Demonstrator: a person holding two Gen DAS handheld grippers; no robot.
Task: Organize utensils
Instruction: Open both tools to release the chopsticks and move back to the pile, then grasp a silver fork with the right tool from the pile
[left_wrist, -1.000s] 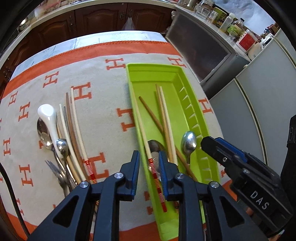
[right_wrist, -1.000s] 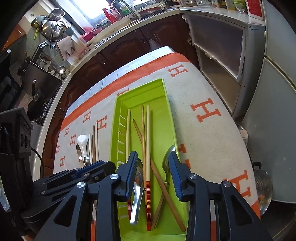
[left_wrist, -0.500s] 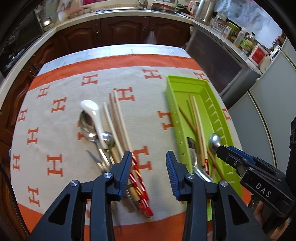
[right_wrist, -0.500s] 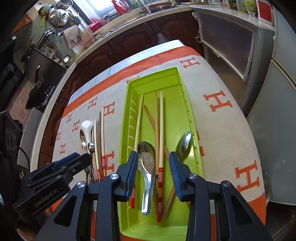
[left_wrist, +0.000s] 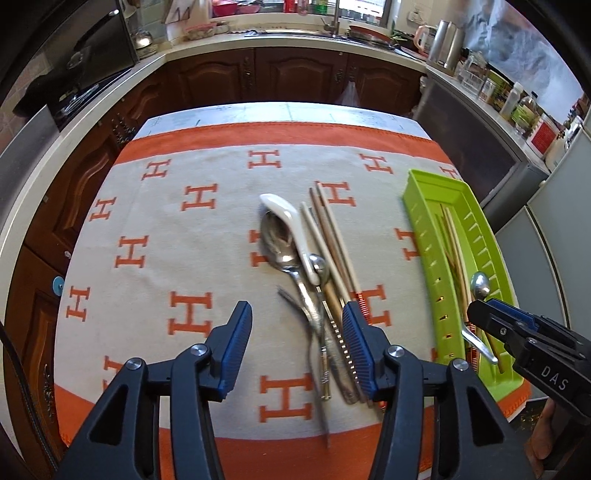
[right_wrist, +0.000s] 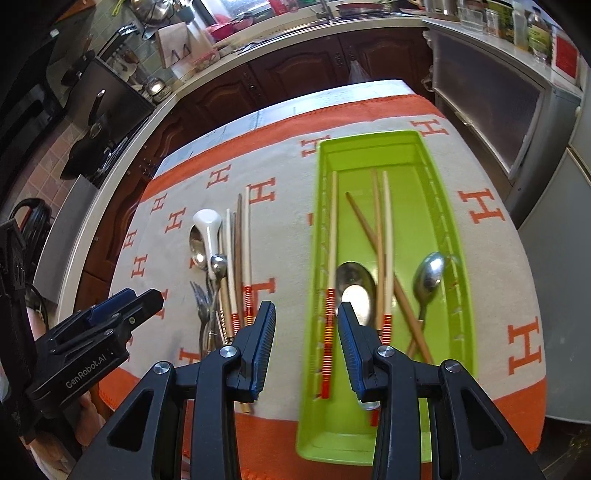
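A green tray (right_wrist: 458, 280) on the right of the table holds several chopsticks (right_wrist: 386, 236) and two metal spoons (right_wrist: 428, 275); it also shows in the left wrist view (left_wrist: 424, 229). A pile of loose utensils lies on the cloth: a white ceramic spoon (left_wrist: 288, 225), metal spoons (left_wrist: 277, 240), a fork (left_wrist: 295, 302) and chopsticks (left_wrist: 332, 236). My left gripper (left_wrist: 297, 343) is open and empty, just above the near end of the pile. My right gripper (right_wrist: 306, 339) is open and empty, over the tray's left wall.
The table carries a grey cloth (left_wrist: 207, 229) with orange H marks and an orange border. Dark wooden cabinets (left_wrist: 295, 74) and a counter stand behind it. A grey cabinet (right_wrist: 491, 99) stands close on the right.
My left gripper has swung left from over the tray to the loose pile and opened wider. My right gripper has shifted left over the tray's left wall.
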